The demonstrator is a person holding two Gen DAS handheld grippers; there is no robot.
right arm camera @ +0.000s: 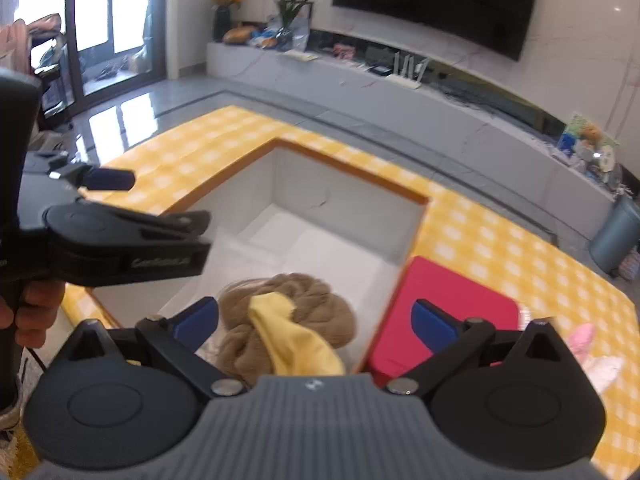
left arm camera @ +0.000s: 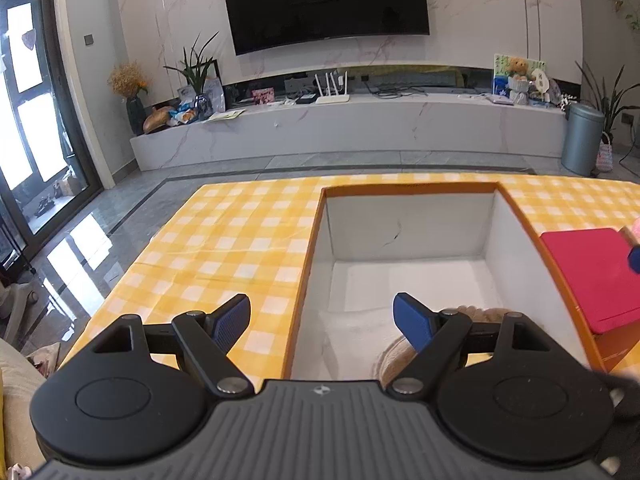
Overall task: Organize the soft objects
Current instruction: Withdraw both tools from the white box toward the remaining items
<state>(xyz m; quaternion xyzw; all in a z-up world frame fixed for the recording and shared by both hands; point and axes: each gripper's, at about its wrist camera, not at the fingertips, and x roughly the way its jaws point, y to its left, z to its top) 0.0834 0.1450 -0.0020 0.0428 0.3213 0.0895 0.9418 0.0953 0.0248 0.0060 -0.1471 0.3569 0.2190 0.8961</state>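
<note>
An orange-rimmed box (left arm camera: 316, 224) with white inside stands on the yellow checked table (left arm camera: 224, 240). A brown fluffy soft item (right arm camera: 288, 312) with a yellow cloth (right arm camera: 296, 340) on it lies in the box's near corner; its edge shows in the left wrist view (left arm camera: 394, 354). My left gripper (left arm camera: 322, 322) is open and empty over the box's left rim; it also shows in the right wrist view (right arm camera: 120, 216). My right gripper (right arm camera: 316, 328) is open and empty above the brown item. A red pad (right arm camera: 448, 304) lies right of the box. A pink and white plush (right arm camera: 588, 352) lies further right.
The red pad also shows in the left wrist view (left arm camera: 592, 272). Beyond the table are a grey floor, a long TV bench (left arm camera: 340, 128) and a grey bin (left arm camera: 580, 140). A hand holds the left gripper's handle (right arm camera: 28, 312).
</note>
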